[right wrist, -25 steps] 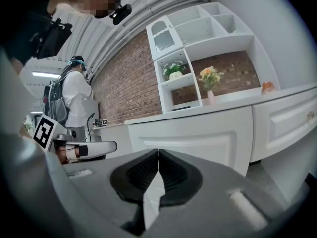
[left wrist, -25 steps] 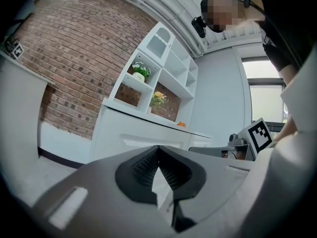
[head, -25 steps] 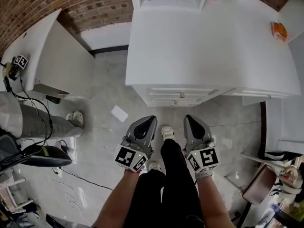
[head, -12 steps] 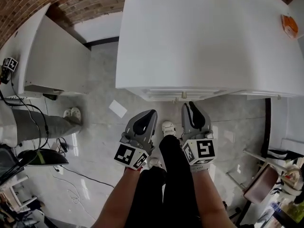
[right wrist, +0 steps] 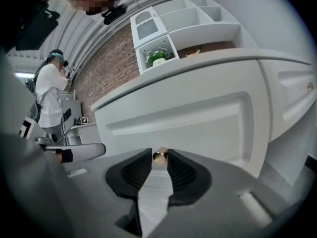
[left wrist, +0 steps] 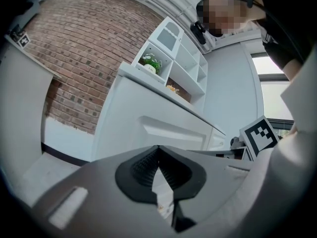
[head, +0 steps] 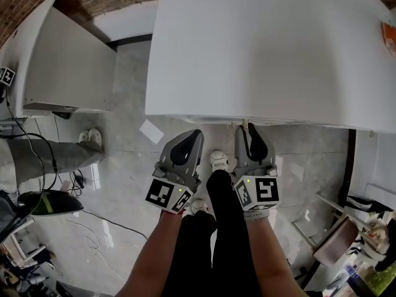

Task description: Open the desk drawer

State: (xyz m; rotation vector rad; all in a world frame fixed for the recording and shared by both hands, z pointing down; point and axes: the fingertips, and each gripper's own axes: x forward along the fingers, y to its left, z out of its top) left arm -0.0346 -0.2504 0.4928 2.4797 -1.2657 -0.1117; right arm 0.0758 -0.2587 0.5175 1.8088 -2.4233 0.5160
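Right gripper view looks straight at the white front of the drawer (right wrist: 198, 118), a panelled face just under the near edge of the worktop (right wrist: 208, 66). The drawer is shut, its front level with the neighbouring front at the right. A small brass knob (right wrist: 159, 156) stands out from the drawer front. The right gripper (right wrist: 159, 155) has its fingers (right wrist: 138, 170) drawn narrow onto that knob, one ribbed pad against each side of it, at their very tips.

At the far edge of the worktop a white shelf unit (right wrist: 183, 21) rises, with a green plant (right wrist: 158, 57) in one of its lower compartments. A person in white (right wrist: 49, 95) stands well off to the left.

Left gripper view shows the left gripper (left wrist: 158, 147) with its fingers (left wrist: 143, 167) brought together at the tips, holding nothing.

From the head view, the left gripper is just short of the worktop's near edge, beside the right gripper and apart from the desk. An orange object (head: 390, 39) lies at the worktop's right edge. On the floor (head: 124, 184) below the near left corner lies a sheet of paper (head: 151, 131).
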